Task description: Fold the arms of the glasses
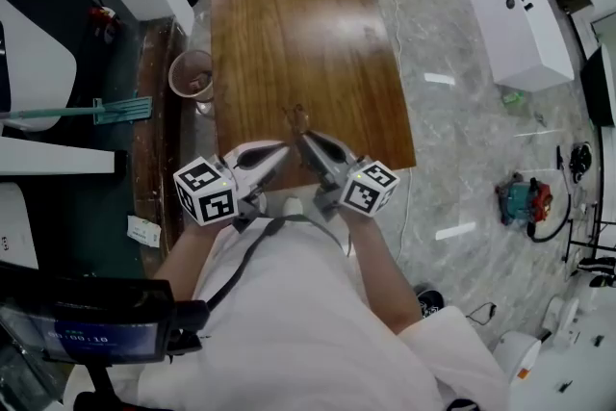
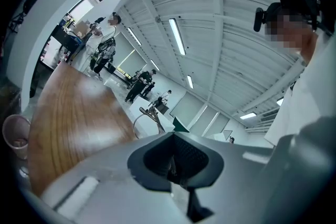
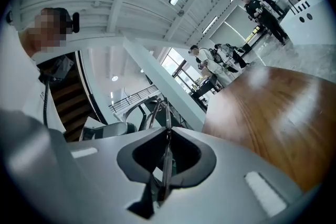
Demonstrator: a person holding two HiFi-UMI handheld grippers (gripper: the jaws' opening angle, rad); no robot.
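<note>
Wooden table (image 1: 289, 14) below, you hold the glasses (image 1: 300, 119) above its 6 o'clock edge, left gripper (image 1: 285, 147) clamped on them from 7 o'clock, right gripper (image 1: 307, 139) pinching a thin arm (image 3: 166, 157) from 5 o'clock; folding seems under way, neither arm visibly finished.

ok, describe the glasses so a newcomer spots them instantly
Start at the long brown wooden table. Over its near end the left gripper and right gripper meet tip to tip. The glasses are the thin, dark wire frame pinched between them, the only thing both hold.
</note>
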